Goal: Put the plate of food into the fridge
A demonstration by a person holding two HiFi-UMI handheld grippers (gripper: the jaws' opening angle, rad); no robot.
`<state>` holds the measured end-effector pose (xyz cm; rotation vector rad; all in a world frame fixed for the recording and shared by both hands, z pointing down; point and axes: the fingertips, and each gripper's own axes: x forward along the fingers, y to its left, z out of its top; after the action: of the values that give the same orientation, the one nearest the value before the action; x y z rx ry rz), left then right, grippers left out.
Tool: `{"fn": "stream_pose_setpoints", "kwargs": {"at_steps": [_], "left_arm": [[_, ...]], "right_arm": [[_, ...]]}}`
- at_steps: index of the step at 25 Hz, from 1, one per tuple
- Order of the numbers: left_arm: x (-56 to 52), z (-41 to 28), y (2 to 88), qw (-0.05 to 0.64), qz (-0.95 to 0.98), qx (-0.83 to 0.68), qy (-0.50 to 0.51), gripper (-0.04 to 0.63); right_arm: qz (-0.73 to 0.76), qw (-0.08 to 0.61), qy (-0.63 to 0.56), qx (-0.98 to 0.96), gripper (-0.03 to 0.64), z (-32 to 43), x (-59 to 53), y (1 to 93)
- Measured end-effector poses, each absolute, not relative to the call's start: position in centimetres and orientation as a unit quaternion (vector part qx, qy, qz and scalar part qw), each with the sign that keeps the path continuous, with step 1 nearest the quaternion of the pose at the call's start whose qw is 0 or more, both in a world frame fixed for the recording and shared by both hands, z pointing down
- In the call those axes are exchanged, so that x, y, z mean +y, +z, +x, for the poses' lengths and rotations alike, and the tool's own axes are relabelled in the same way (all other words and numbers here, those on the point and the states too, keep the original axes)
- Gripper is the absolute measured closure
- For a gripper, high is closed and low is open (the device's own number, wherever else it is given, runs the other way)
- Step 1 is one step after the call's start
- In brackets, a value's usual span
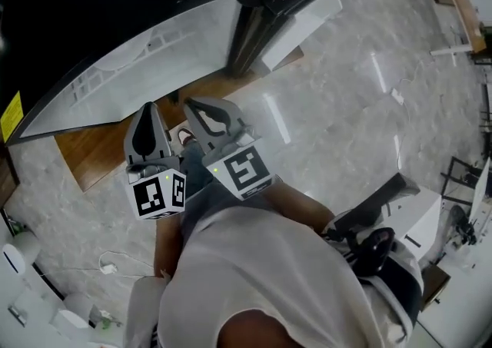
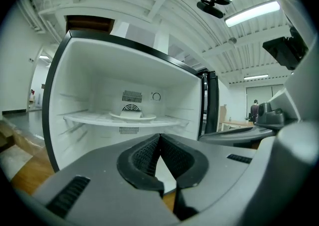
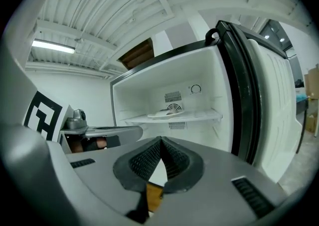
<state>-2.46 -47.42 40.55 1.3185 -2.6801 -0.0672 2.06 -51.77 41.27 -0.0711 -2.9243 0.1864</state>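
While both face the open fridge [image 2: 89,75], the left gripper [image 2: 159,136] and the right gripper [image 3: 160,140] hang side by side in front of it, each with its jaws pressed together on nothing. Deeper inside the fridge, the plate [image 2: 132,115] sits on the white shelf [image 2: 84,118], just before the rear vent [image 2: 131,96].

The fridge [image 2: 94,80] stands open, white inside with a dark rim. Its door [image 3: 271,85] is swung wide to the right. One white shelf [image 2: 84,118] runs level across the compartment. The plate [image 2: 132,115] is white and shallow and lies flat at the shelf's middle, far in, just before the round vent [image 2: 131,107] in the back wall. Its food is a low pale mound, too small to tell.
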Motion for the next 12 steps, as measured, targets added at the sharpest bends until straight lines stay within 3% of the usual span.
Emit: {"fn": "stream_pose_setpoints", "kwargs": {"at_steps": [12], "left_arm": [[-46.3, -2.2, 41.2, 0.092, 0.422, -0.899, -0.07, 0.584]], "right_arm": [[-0.053, 0.117, 0.077, -0.989, 0.6, 1.9, -51.2, 41.9]]}}
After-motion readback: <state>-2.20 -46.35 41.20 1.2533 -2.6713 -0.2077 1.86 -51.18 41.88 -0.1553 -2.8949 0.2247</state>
